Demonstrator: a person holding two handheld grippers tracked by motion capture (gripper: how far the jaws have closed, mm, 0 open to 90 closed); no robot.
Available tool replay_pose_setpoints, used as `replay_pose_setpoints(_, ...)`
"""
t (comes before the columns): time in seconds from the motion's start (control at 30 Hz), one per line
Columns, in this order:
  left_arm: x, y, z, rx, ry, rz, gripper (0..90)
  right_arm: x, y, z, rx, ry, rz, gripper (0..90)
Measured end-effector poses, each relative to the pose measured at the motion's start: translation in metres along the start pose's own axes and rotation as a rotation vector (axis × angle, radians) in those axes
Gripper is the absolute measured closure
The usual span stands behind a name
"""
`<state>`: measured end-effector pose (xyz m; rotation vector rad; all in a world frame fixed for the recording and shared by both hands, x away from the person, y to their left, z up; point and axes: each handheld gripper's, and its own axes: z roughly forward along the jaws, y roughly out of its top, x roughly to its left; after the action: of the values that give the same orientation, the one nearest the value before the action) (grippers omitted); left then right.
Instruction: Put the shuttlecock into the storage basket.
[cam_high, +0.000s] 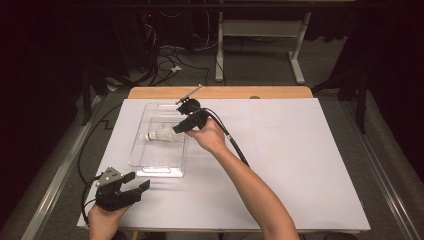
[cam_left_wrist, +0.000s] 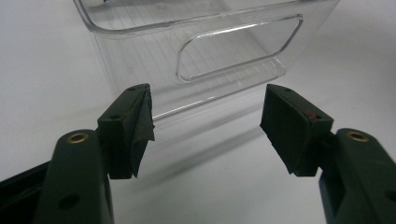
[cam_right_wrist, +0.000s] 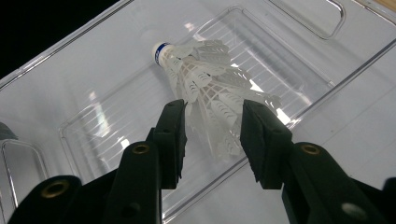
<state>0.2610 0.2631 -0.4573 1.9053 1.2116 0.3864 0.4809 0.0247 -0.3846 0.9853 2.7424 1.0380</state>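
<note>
We see a table (cam_high: 300, 165) covered by a white sheet, its wooden edge bare at the far side. A clear plastic tray (cam_high: 150, 162) lies flat on the sheet's left half. A small dark spot (cam_high: 255, 97), perhaps a knot, sits on the wood.

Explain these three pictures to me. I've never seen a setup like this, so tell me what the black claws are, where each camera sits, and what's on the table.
No robot here: a person holds a hand-operated gripper in each hand.

The high view looks down on a table covered by a white sheet. On it lies a clear plastic tray, and over the tray is a white shuttlecock.

The other two pictures come from cameras riding on the grippers, looking along their black fingers. The right gripper has its fingers on either side of the shuttlecock's feather skirt, seemingly pinching it, cork end pointing away. The left gripper rests near the table's front edge; its own view shows its fingers open, nothing between them, pointing at the tray's handle end.
</note>
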Motion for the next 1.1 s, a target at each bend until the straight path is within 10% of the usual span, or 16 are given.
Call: replay_pose_setpoints(1.1,0.000,0.000,0.000,0.002,0.002,-0.003,34.9,-0.016,-0.020,-0.027,-0.067,-0.009,0.014,58.2)
